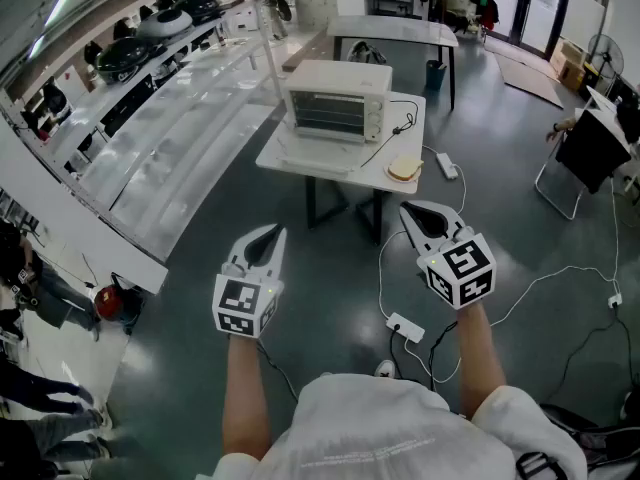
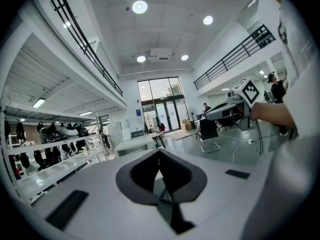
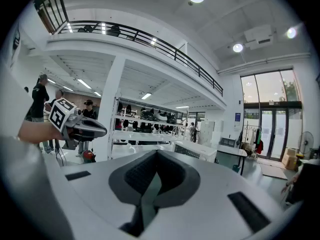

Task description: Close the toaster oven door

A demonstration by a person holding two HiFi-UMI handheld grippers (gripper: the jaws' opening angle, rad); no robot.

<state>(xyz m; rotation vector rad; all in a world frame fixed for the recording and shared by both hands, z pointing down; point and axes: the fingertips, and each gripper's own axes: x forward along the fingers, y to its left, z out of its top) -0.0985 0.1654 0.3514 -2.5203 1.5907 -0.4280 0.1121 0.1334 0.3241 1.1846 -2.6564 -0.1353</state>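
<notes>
**Oven door down, both grippers empty and well back**

The oven point(image 1: 337, 100) stands on a white tabletop point(image 1: 398, 133) across the floor, its door point(image 1: 316, 154) folded down flat in front of it. A slice of bread point(image 1: 405, 169) lies at the tabletop's near right corner. The left gripper point(image 1: 277, 234) and right gripper point(image 1: 408, 211) hover side by side, well apart from the oven. Each has its fingers pressed together on nothing.

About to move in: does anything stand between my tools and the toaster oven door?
Nothing visible does: bare floor lies between the left tool, the right tool and the toaster oven door. A power strip lies on the floor near the right tool.
</notes>
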